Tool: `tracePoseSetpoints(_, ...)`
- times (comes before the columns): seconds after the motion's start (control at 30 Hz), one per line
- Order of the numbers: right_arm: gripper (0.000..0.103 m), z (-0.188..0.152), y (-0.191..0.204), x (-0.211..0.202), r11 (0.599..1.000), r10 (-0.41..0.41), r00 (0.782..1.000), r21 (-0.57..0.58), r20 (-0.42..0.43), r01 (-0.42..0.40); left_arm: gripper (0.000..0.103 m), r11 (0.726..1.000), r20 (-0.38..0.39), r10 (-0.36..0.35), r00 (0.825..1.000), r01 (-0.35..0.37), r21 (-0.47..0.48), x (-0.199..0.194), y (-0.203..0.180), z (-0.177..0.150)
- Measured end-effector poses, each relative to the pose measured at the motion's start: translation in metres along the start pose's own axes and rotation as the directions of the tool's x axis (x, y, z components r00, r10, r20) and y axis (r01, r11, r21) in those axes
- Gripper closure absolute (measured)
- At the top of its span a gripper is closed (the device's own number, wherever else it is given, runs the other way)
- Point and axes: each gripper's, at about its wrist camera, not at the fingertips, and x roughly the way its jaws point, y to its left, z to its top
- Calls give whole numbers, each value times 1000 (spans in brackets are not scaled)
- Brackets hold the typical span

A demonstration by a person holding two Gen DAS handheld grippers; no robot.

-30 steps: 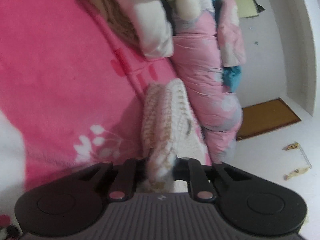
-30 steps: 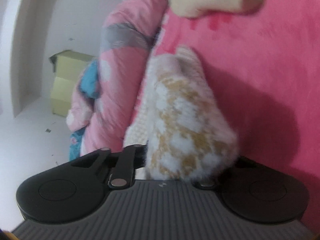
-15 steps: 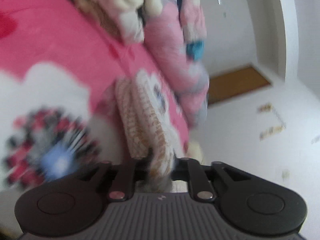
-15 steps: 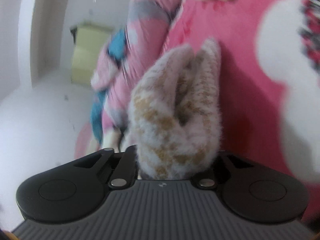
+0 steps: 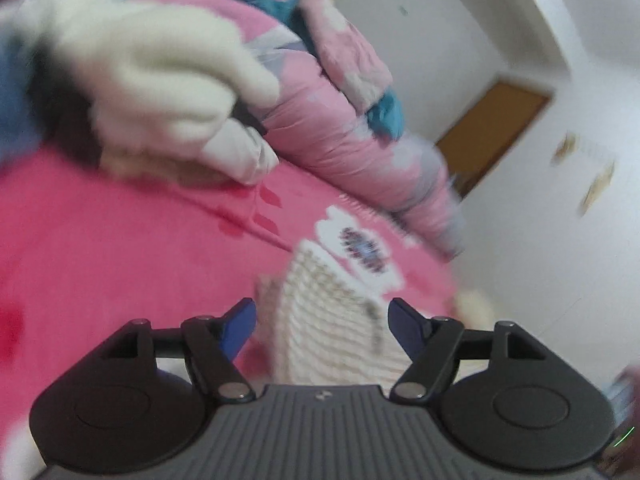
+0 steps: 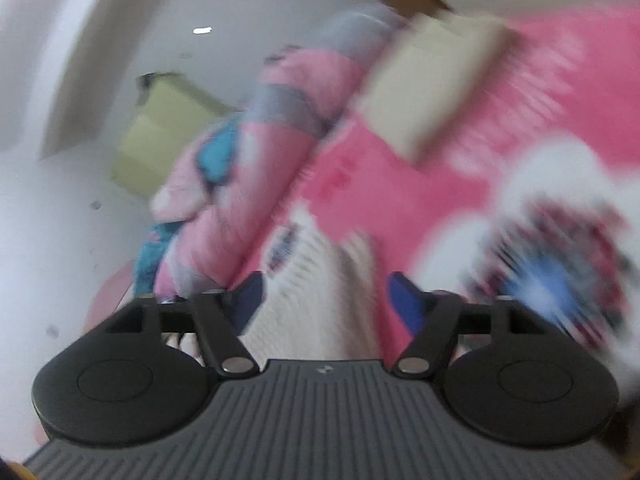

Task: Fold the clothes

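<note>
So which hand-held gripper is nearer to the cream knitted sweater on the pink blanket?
Neither clearly. The left hand-held gripper and the right hand-held gripper are both open, each with the sweater lying between its fingers. The frames are too blurred to rank them.

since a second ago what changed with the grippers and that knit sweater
Both grippers let go: the left gripper and right gripper, earlier clamped on the cream-and-tan knit sweater, now stand open, with the sweater lying on the pink blanket between their fingers. The rolled pink quilt stayed at the bed's edge.
</note>
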Motion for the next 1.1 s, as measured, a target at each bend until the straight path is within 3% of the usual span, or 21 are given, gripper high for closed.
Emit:
tracePoseSetpoints(0.1,16,19,27,60,990,-4,997,-141,-75,-6,30,998,-53,-4,999,7,69,29,-10,7)
tracePoseSetpoints(0.23,16,33,44,143,954,-124,977,-292,-171,70,30,995,-120,-14,993,26,97,67,-12,17)
tracePoseSetpoints(0.43,21,30,41,212,932,-155,930,-362,-332,26,34,993,-192,-31,981,53,110,111,-3,27)
tracePoseSetpoints(0.47,31,29,41,218,934,-149,924,-356,-352,15,37,993,-195,-38,980,59,101,115,-1,27)
tracePoseSetpoints(0.57,64,24,41,226,940,-137,912,-340,-387,-3,60,993,-196,-64,979,82,89,124,3,25)
tracePoseSetpoints(0.6,83,22,43,226,936,-142,914,-352,-381,-1,76,991,-198,-74,977,94,94,126,4,25)
tracePoseSetpoints(0.63,93,21,44,222,933,-140,917,-361,-373,-4,91,990,-199,-85,976,105,92,128,5,25)
tracePoseSetpoints(0.8,97,29,61,199,925,-63,963,-377,-261,-41,94,985,-129,-171,977,173,5,116,12,33)
tracePoseSetpoints(0.87,97,37,71,193,920,-31,973,-387,-230,-62,94,978,-80,-208,975,207,-11,107,11,42)
tracePoseSetpoints(1.0,97,53,87,189,905,21,981,-414,-192,-100,94,979,-53,-202,978,203,13,112,9,53)
tracePoseSetpoints(1.1,97,53,80,196,905,-21,983,-422,-184,-60,94,988,-82,-155,985,155,4,133,17,48)
